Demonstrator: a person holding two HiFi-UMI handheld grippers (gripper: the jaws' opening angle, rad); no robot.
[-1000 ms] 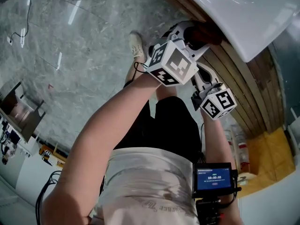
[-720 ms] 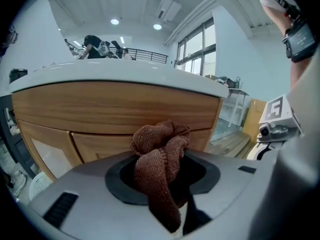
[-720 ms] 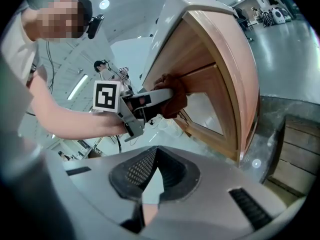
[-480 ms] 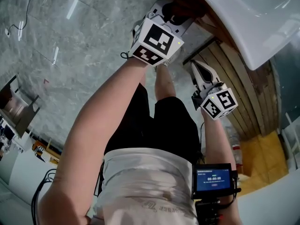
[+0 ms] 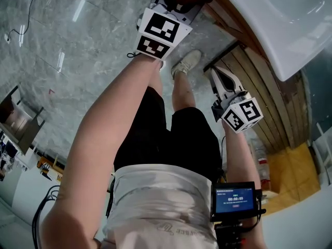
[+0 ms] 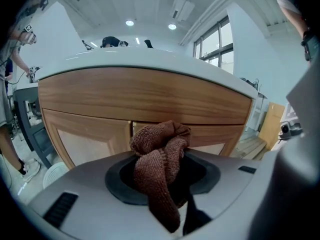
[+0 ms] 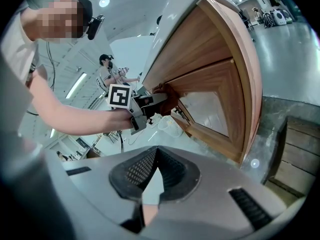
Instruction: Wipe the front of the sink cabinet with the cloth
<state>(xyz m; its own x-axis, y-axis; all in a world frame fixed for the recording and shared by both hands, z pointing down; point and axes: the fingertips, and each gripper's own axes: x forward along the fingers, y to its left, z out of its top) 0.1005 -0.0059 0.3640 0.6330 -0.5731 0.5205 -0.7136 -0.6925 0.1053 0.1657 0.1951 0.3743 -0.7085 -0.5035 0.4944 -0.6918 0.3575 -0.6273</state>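
Curving beneath the white basin (image 5: 280, 19), the wooden sink cabinet (image 6: 145, 96) fills the left gripper view. The left gripper (image 6: 162, 156) is clamped on the brown cloth (image 6: 150, 139), whose bunched end sits against the cabinet front above the doors. The right gripper (image 7: 156, 156) hangs apart, jaws together, holding nothing.

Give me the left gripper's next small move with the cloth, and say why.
Probably slide the left gripper sideways along the cabinet front, with the cloth pressed to the wood. The gripper is shut on the brown cloth, whose bunched end appears to meet the front near the seam between the two doors, and the wood stretches on to either side.
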